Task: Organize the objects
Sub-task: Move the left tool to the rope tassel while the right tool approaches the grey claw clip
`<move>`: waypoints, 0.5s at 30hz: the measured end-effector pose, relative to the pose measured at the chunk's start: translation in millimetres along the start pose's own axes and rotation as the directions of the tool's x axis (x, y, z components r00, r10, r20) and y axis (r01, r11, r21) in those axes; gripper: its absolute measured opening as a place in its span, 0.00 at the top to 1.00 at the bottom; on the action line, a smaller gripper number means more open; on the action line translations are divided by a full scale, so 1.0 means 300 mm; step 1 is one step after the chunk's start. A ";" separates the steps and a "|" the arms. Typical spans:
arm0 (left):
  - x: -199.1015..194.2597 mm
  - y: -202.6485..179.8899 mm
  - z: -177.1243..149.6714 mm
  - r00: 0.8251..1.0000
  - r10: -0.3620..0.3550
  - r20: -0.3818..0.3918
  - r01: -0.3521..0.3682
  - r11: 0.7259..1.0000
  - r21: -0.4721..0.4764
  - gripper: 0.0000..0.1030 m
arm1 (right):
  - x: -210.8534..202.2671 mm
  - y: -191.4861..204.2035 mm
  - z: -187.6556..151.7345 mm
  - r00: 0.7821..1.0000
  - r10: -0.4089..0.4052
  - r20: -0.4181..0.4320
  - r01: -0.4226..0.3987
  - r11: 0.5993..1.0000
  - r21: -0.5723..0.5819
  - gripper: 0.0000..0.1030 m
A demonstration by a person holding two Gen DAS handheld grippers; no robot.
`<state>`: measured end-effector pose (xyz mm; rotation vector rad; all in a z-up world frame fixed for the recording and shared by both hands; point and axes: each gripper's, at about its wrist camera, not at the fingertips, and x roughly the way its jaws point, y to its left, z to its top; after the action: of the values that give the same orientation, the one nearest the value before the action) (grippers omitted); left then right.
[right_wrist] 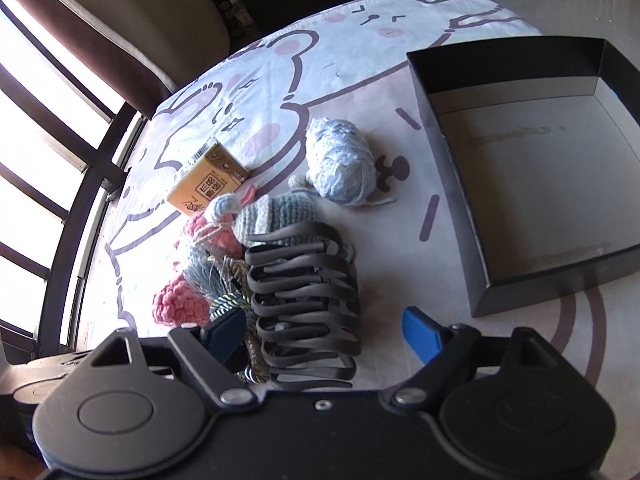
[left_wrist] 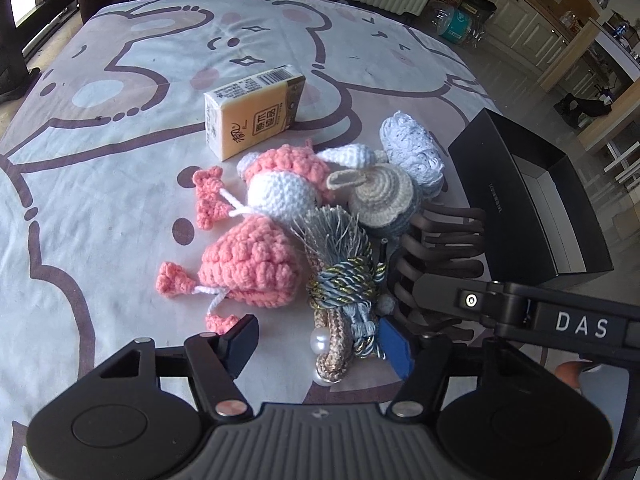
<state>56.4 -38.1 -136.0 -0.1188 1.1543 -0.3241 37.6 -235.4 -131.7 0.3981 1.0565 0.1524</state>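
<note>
A pile of small things lies on the bear-print cloth (left_wrist: 100, 200): a pink crochet doll (left_wrist: 256, 264), a beige crochet piece (left_wrist: 380, 196), a pale blue yarn ball (left_wrist: 412, 152), a braided tassel cord (left_wrist: 344, 288), a dark claw hair clip (left_wrist: 440, 248) and a yellow tissue pack (left_wrist: 256, 112). My left gripper (left_wrist: 320, 340) is open, its jaws either side of the tassel cord's near end. My right gripper (right_wrist: 324, 336) is open around the hair clip (right_wrist: 304, 300). The open black box (right_wrist: 532, 176) stands empty to the right.
The right gripper's arm (left_wrist: 560, 320) crosses the left wrist view beside the black box (left_wrist: 528, 200). A window (right_wrist: 40, 160) runs along the far left of the bed. Floor, cabinets and bottles lie beyond the bed's far edge (left_wrist: 460, 24).
</note>
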 end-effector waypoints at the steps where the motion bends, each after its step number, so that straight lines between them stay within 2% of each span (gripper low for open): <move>1: 0.004 0.000 0.000 1.000 -0.001 -0.001 0.001 1.000 -0.001 0.36 | 0.005 0.000 0.001 1.000 -0.001 -0.003 0.001 1.000 0.001 0.17; 7: 0.016 -0.006 0.001 1.000 -0.013 -0.003 0.013 1.000 -0.007 0.37 | 0.024 0.002 0.008 1.000 0.007 -0.018 -0.007 1.000 0.018 0.25; 11: 0.016 -0.018 0.004 1.000 -0.002 0.000 0.002 1.000 0.005 0.37 | 0.030 0.023 0.017 0.999 0.032 -0.038 -0.032 0.999 0.004 0.42; 13: 0.016 -0.019 0.003 1.000 0.004 0.001 -0.004 1.000 0.007 0.37 | 0.024 0.044 0.017 0.999 0.014 -0.034 -0.015 0.999 -0.044 0.43; 14: 0.016 -0.018 0.003 1.000 0.010 0.002 -0.010 1.000 0.008 0.37 | 0.020 0.051 0.015 1.000 0.006 -0.029 -0.008 0.998 -0.069 0.48; 15: 0.018 -0.017 0.005 1.000 0.009 0.002 -0.009 1.000 0.006 0.37 | 0.012 0.052 0.014 1.000 0.005 -0.021 -0.006 0.997 -0.080 0.58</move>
<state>58.7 -44.8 -138.8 -0.1088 1.1516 -0.3190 44.1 -221.1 -126.5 0.3274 1.0665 0.2035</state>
